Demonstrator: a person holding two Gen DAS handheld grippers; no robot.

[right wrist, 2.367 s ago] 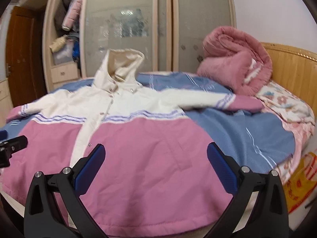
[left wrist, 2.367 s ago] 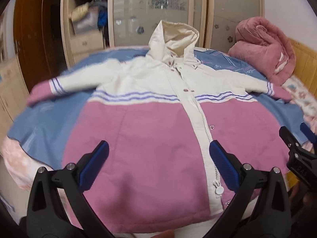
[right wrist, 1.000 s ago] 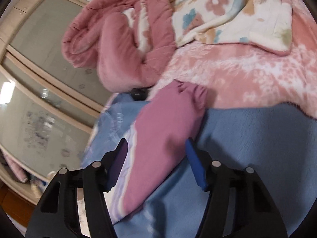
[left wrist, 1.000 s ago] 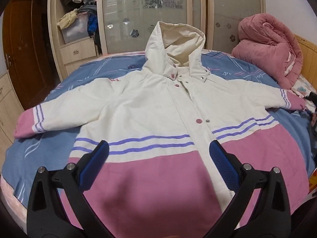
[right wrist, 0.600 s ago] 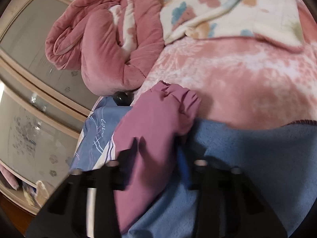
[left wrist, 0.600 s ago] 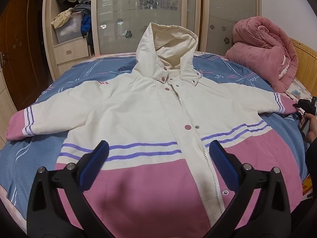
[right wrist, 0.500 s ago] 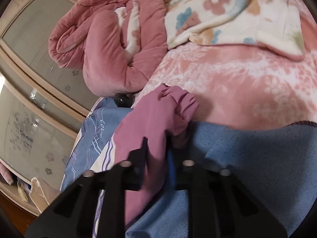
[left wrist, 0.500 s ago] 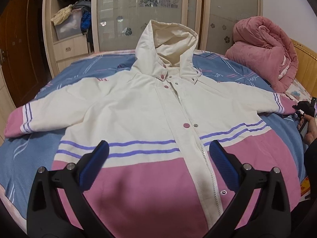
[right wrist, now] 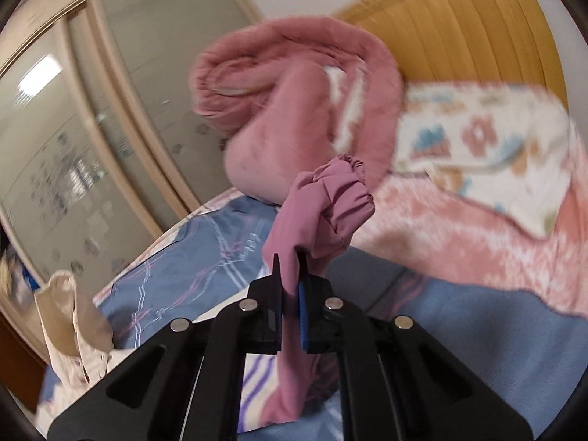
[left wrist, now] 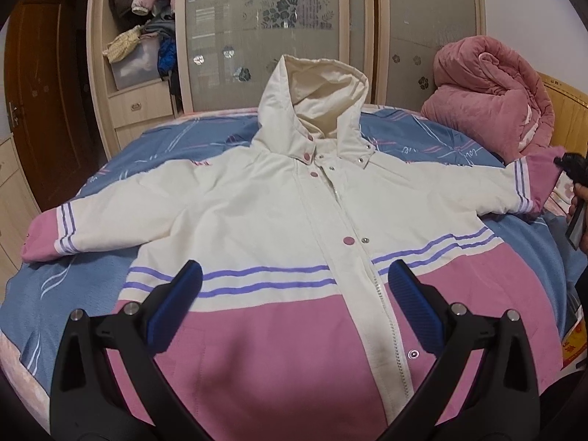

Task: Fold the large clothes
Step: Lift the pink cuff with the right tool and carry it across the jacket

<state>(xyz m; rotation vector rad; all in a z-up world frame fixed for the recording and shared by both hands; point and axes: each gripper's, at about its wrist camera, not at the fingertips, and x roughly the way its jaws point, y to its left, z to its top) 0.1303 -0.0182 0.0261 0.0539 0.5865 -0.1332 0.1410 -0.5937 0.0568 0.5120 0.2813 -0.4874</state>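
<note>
At the frame's right edge, the pink cuff (left wrist: 540,180) was pinched by the right gripper (right wrist: 290,275); the left gripper (left wrist: 292,305) was held open over the jacket (left wrist: 286,228).

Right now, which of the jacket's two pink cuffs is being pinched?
The cuff by the rolled pink quilt, clamped in the right gripper; the other cuff lies flat, untouched.
</note>
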